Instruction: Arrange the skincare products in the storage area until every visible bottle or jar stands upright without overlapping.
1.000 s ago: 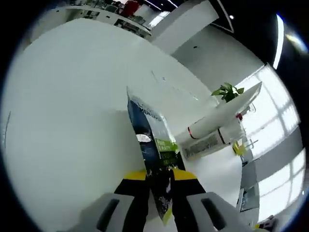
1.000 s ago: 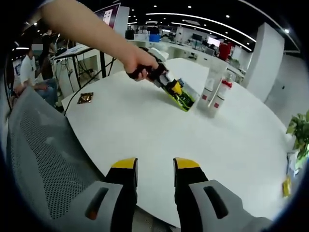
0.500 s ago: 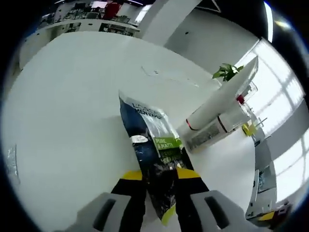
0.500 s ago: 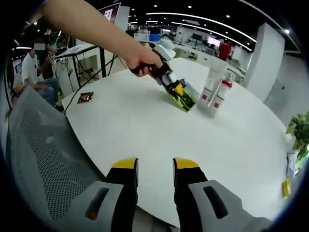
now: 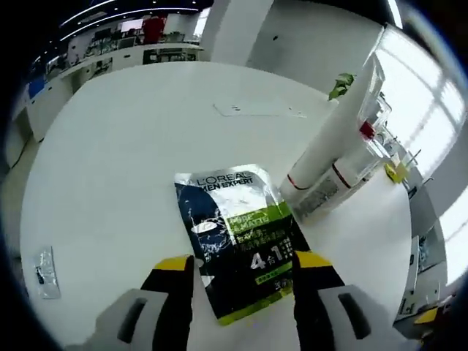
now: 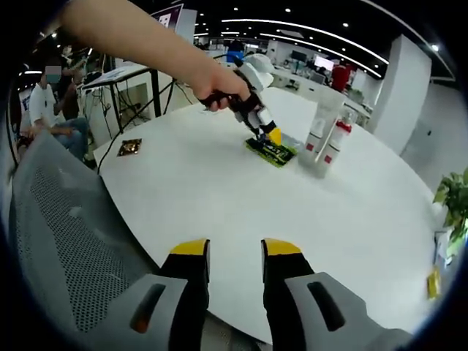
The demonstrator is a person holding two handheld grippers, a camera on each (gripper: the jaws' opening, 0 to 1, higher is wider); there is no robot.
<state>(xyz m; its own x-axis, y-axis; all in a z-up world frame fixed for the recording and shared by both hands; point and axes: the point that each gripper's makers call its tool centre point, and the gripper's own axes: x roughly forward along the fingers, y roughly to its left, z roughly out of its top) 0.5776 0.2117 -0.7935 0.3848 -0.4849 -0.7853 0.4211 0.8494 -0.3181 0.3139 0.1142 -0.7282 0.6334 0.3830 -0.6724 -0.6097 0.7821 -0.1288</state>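
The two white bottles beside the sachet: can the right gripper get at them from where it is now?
Probably yes. The right gripper is open, and bare table lies before it, but the left gripper and sachet sit beside the bottles.

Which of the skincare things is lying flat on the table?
The dark blue and green packet lies flat between the left gripper's jaws. The two white bottles beside it stand upright.

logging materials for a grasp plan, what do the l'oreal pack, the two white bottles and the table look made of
L'Oreal pack: seems a glossy flexible film or thin card, flat with a white glare patch on its print.
Two white bottles: likely smooth plastic, opaque with soft sheen; one has a red band.
Table: hard matte white top, probably laminate; light spreads evenly.
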